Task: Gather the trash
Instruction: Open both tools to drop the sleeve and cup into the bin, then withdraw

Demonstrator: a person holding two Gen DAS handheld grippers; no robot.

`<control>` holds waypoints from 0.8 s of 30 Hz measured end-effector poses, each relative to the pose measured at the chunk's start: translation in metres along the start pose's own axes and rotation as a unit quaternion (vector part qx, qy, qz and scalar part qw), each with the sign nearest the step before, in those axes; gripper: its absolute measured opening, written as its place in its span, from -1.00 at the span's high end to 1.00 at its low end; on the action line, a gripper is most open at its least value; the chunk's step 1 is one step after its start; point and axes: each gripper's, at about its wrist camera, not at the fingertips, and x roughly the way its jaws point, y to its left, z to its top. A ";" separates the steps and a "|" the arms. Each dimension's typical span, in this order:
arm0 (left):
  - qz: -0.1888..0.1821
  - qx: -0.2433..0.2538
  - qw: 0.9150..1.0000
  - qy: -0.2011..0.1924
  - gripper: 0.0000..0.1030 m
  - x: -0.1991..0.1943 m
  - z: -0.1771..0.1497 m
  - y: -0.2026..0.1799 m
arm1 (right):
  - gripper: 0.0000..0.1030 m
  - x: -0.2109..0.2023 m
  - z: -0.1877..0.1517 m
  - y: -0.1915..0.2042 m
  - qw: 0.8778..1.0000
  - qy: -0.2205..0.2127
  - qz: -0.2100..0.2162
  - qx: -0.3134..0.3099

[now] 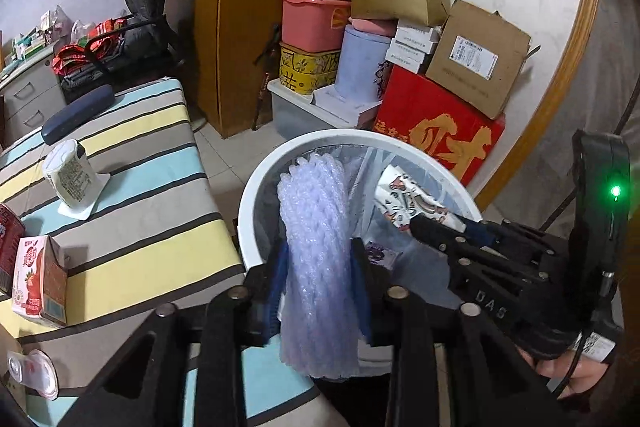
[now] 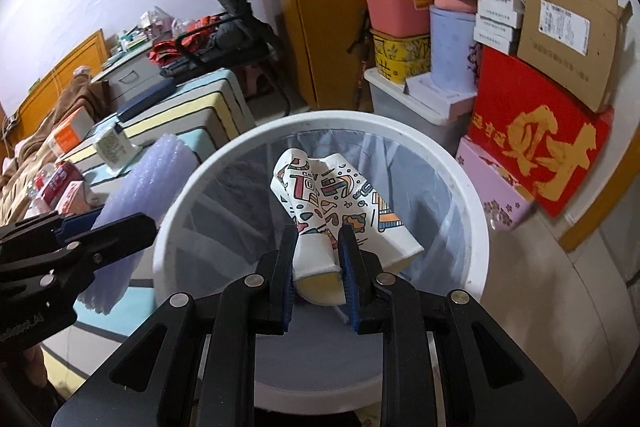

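Striped cloth covers the surface (image 1: 160,227) at the left, where a strawberry milk carton (image 1: 38,279) and an upturned yogurt cup (image 1: 72,179) are not yet collected. Just right of it, the left claw (image 1: 318,275) pinches a roll of foam netting (image 1: 316,247) over the near rim of the white bin (image 1: 256,211); the roll is long and springy, so on release it could catch the rim and tip outward onto the cloth or floor. Farther right, the right claw (image 2: 318,255) pinches a crushed patterned paper cup (image 2: 332,203) squarely above the bin's liner (image 2: 420,187). With both claws close together, they might knock one another on opening.
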 end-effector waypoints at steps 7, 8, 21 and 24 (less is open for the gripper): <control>0.000 -0.009 1.000 -0.004 -0.17 -0.001 0.000 0.006 | 0.49 0.004 -0.001 0.000 1.000 0.011 -0.003 -0.001; 0.002 -0.007 1.000 -0.005 -0.20 -0.002 -0.001 0.006 | 0.45 0.005 -0.001 0.000 1.000 0.011 -0.001 -0.001; 0.018 -0.032 0.999 -0.030 -0.28 -0.030 -0.010 0.028 | 0.07 -0.012 0.002 0.017 1.000 -0.019 0.020 0.000; 0.031 -0.035 0.998 -0.042 -0.28 -0.042 -0.014 0.036 | 0.06 -0.018 0.002 0.026 0.999 -0.029 0.029 -0.004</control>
